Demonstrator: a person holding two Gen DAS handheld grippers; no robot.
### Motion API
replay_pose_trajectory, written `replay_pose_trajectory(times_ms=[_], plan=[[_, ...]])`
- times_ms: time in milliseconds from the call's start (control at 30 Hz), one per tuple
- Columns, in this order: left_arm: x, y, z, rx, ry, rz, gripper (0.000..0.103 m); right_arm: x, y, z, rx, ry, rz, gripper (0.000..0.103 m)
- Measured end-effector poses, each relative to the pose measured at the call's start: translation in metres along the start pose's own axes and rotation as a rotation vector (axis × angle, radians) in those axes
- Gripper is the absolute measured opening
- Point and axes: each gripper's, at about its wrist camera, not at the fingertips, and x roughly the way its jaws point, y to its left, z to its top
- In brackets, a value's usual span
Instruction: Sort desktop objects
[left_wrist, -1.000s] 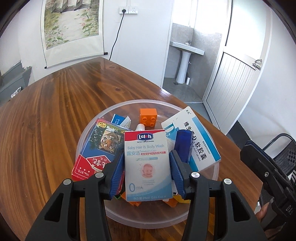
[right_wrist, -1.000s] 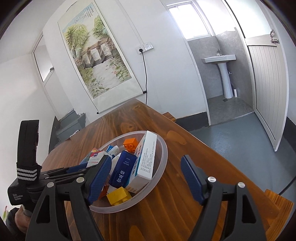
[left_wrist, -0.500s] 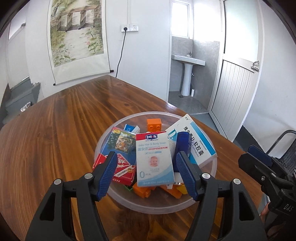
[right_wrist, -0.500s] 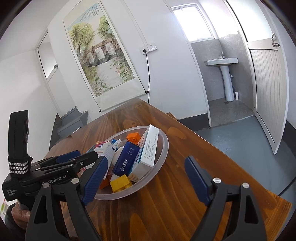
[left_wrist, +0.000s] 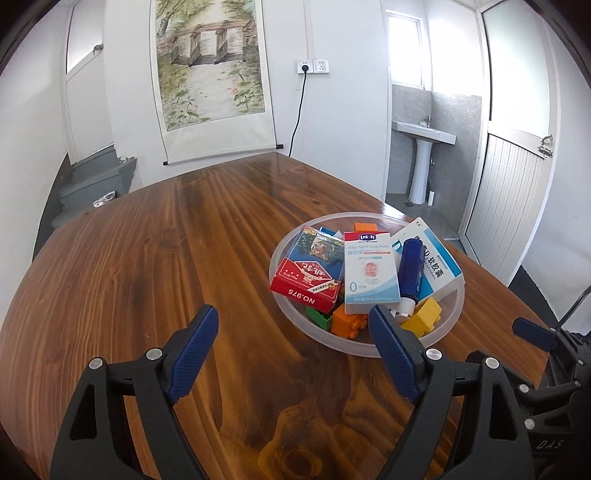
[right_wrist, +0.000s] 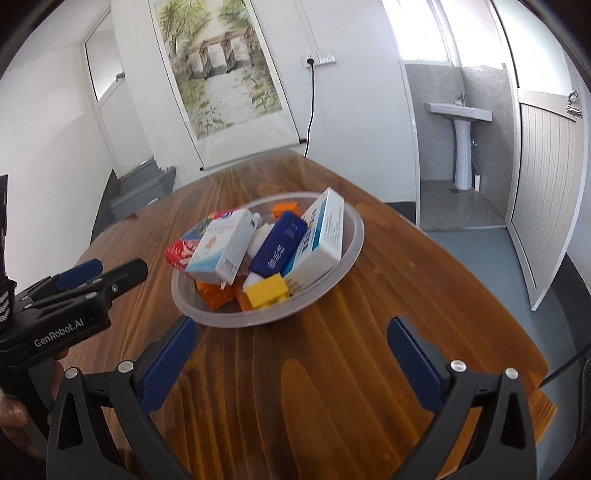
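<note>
Left gripper (left_wrist: 295, 339): jaws opening, nothing between them, over bare bench (left_wrist: 147, 258).
Right gripper (right_wrist: 291, 354): jaws opening, empty, near the bowl.
Bowl (right_wrist: 347, 236): clear plastic, on the bench, holding boxes, bottle and blocks.

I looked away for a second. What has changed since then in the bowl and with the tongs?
The left tongs let go of the white baby-wash box and drew back, jaws opening and empty. The right tongs are opening too, empty. The clear plastic bowl and its contents stayed put.
</note>
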Motion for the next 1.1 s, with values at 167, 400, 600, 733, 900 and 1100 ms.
replay_pose_trajectory(times_ms=[167,400,600,733,900,1100], plan=[[-0.009,0.009,-0.012,-0.01,-0.008,0.06,0.086,-0.014,0.017,-0.011,-0.047,-0.01,-0.068,0.103],[-0.022,0.022,-0.022,-0.047,-0.016,0.068,0.086,-0.031,0.036,-0.011,-0.068,-0.04,-0.14,0.103],[-0.03,0.024,-0.015,-0.042,-0.039,0.025,0.086,-0.035,0.042,-0.014,-0.071,-0.045,-0.172,0.103],[-0.027,0.025,-0.009,-0.05,-0.03,0.014,0.086,-0.039,0.045,-0.01,-0.079,-0.061,-0.205,0.103],[-0.023,0.022,-0.004,-0.048,-0.029,0.032,0.086,-0.043,0.05,0.0,-0.085,-0.107,-0.211,0.103],[-0.016,0.018,0.0,-0.056,0.011,-0.015,0.086,-0.038,0.054,0.009,-0.098,-0.141,-0.218,0.103]])
